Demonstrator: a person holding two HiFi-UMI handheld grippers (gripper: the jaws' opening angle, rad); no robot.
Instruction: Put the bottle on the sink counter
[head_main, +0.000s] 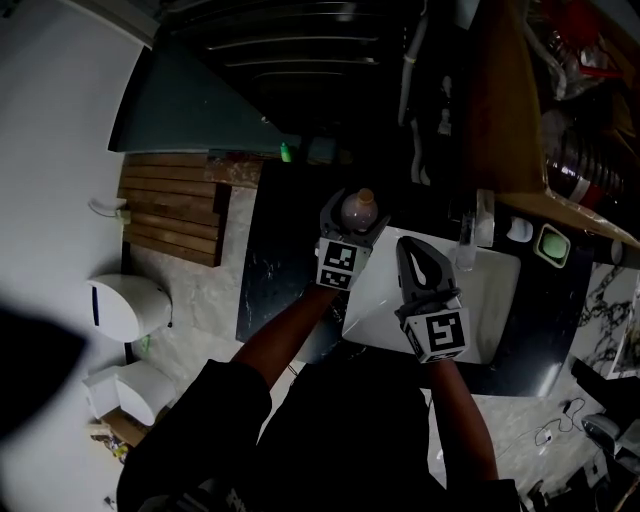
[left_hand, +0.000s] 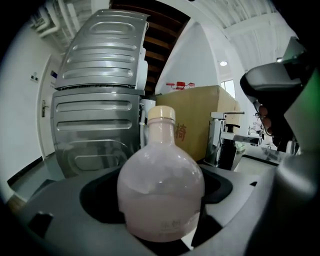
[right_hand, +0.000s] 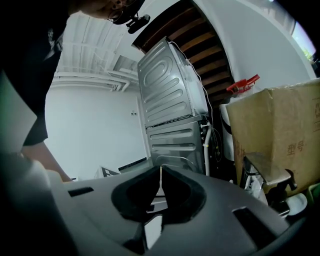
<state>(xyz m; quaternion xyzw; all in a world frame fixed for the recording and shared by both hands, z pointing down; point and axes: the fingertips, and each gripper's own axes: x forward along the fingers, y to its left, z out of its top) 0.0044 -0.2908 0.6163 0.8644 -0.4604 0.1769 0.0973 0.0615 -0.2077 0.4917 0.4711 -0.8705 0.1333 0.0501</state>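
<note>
L tongs (head_main: 356, 222) clamped on bottle (head_main: 360, 207), held upright, R tongs (head_main: 410, 250) closed, empty, both forearms (head_main: 290, 335) stretched fwd

1. Here's the bottle (left_hand: 160, 195): milky pink, cloudy, with a cream cap.
2. Left gripper (head_main: 355, 215) and right gripper (head_main: 412, 248): both grey, jaws lined in black, each cube patterned in black-and-white squares.
3. Counter (head_main: 268, 285): black, with thin white veining.
4. At ten o'clock in the head view, the slats (head_main: 170, 205): warm brown wood.
5. Cardboard box (left_hand: 202, 117): tan with red print. At its nine o'clock, a ribbed panel (left_hand: 95, 115): silver-grey.
</note>
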